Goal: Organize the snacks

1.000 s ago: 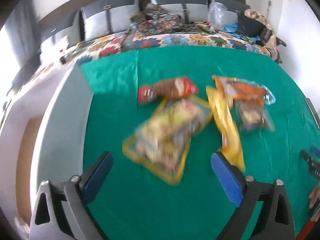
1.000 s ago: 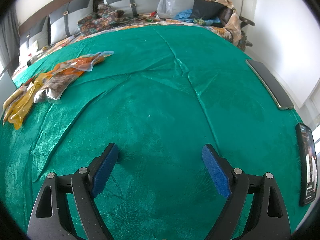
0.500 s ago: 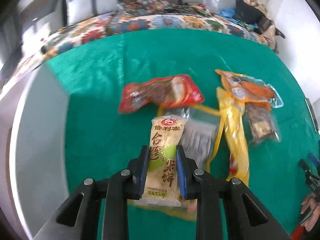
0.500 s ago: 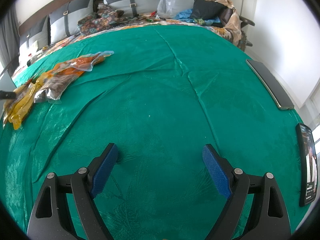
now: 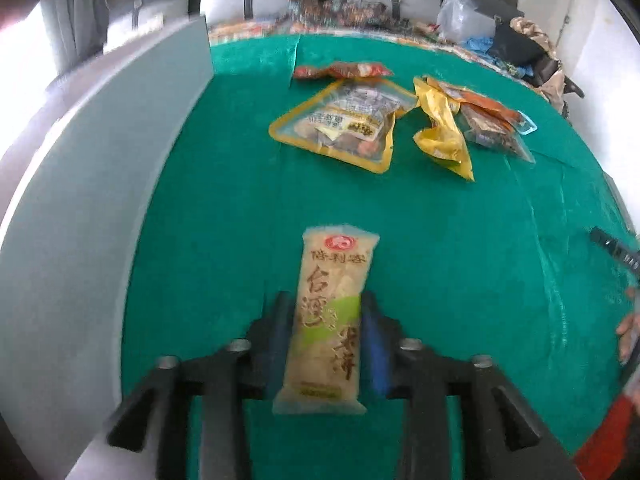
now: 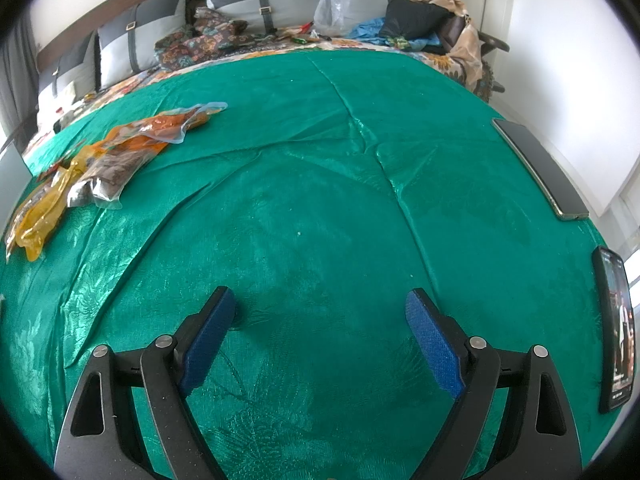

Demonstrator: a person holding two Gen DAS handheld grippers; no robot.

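A cream and green rice cracker packet (image 5: 332, 312) lies lengthwise on the green cloth (image 5: 224, 200) between the blue pads of my left gripper (image 5: 324, 298). The jaws are opening, and the pads flank the packet without squeezing it. Farther off lie a red pack (image 5: 344, 70), a yellow-rimmed clear pouch (image 5: 344, 120), a yellow pack (image 5: 442, 132) and orange and clear packs (image 5: 492, 120). My right gripper (image 6: 320, 293) stands open over bare cloth with nothing between its fingers. In the right wrist view, the snack pile (image 6: 120, 152) is far to the left.
A pale grey box wall (image 5: 100, 180) runs along the left of the cloth. Two phones (image 6: 614, 328) (image 6: 540, 168) lie by the right edge. A bed with cushions (image 6: 260, 4) and clutter stands behind. A hand (image 5: 628, 332) shows at the left wrist view's right edge.
My left gripper shut on the rice cracker packet at the pile, carried it nearer and away from the other snacks, and its jaws now stand wider. The right gripper has not moved.
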